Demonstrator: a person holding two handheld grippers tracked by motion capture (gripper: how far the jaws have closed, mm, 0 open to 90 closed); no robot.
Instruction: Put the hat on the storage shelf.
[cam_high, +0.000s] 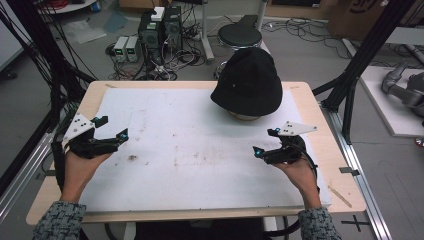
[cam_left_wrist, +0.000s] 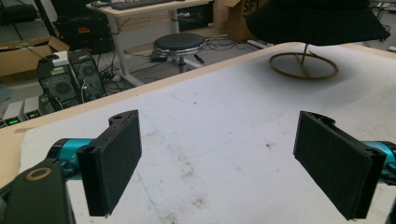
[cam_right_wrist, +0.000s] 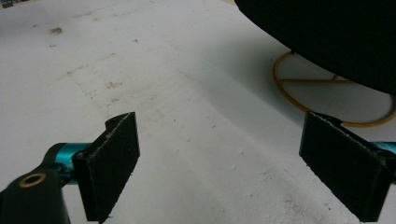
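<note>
A black bucket hat (cam_high: 248, 82) sits on a stand with a round golden wire base (cam_left_wrist: 303, 65) near the far edge of the wooden table (cam_high: 325, 145), on the stained white mat (cam_high: 200, 150) that covers most of the tabletop. The person's left hand (cam_high: 80, 170) holds the left gripper (cam_high: 111, 127) above the left part of the mat, well apart from the hat; its jaws stand wide apart with nothing between them, and in the left gripper view they frame bare mat with the hat and its stand farther off to the upper right. The right hand (cam_high: 300, 175) holds the right gripper (cam_high: 266, 141) over the right side of the mat, near the hat's front but not touching it. Its jaws also gape wide and hold nothing; in the right gripper view the hat's brim hangs over the ring base close beyond the right-hand jaw. Beyond the table, a black round stool (cam_high: 240, 35) and computer towers (cam_high: 160, 27) stand on the floor among cables.
</note>
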